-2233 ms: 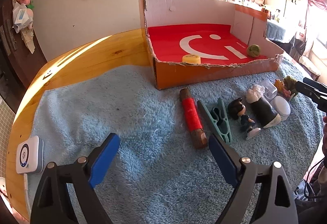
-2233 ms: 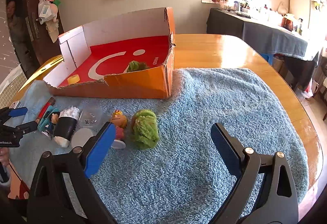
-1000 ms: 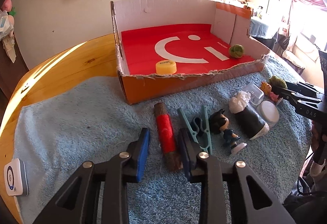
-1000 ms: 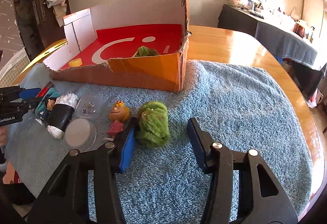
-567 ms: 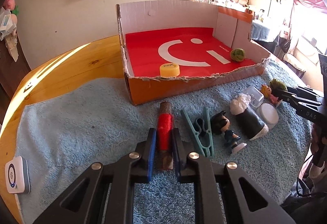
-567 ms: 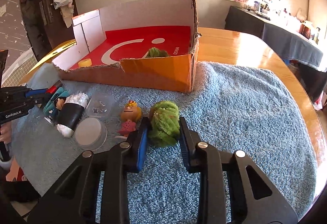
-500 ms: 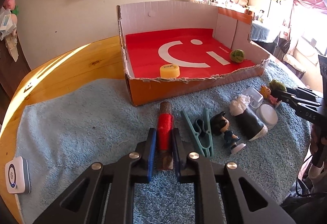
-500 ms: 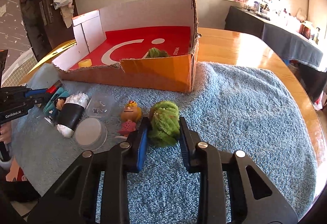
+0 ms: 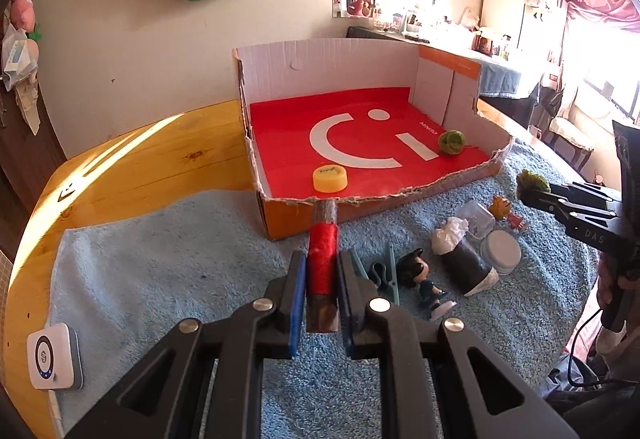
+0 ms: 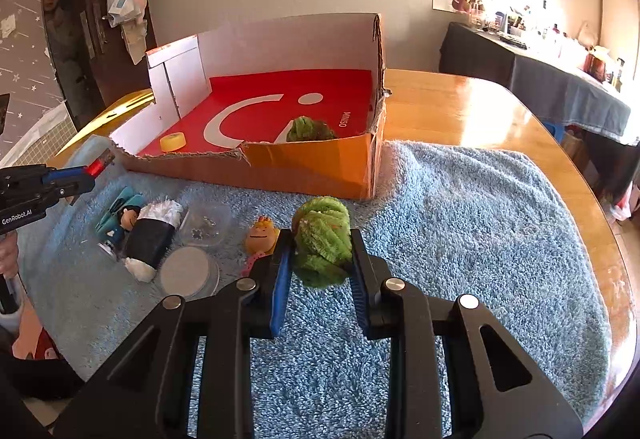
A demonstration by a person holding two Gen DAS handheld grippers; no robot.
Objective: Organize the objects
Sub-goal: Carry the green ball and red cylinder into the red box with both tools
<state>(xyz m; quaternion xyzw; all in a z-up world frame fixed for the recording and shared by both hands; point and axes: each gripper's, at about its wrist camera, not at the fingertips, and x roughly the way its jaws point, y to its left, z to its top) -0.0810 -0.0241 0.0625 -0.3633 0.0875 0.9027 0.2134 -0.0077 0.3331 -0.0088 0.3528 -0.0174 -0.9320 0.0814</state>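
**A:** So where was the red-wrapped stick (image 9: 322,259) at that point?

**B:** Clamped between the blue pads of the left tongs (image 9: 322,271), which were closed tight on it. It ran forward along the fingers, far end pointing at the torn front wall of the cardboard box (image 9: 360,207), and it looked clear of the blue towel (image 9: 160,259) (hard to be sure from that angle).

**A:** And the other side?

**B:** The right tongs (image 10: 322,259) were squeezed onto the fuzzy green ball (image 10: 323,239), pads pressing in from both sides. Couldn't tell if it was off the towel or not.

**A:** Rest of the stuff?

**B:** Lying on the towel-covered surface near the box: teal clothespin (image 9: 386,271), dark-haired figurine (image 9: 424,279), black roll with white stuffing (image 9: 464,259), orange-headed figurine (image 10: 262,235). Inside the box sat a yellow cap (image 9: 330,177) and another green ball (image 9: 452,142).
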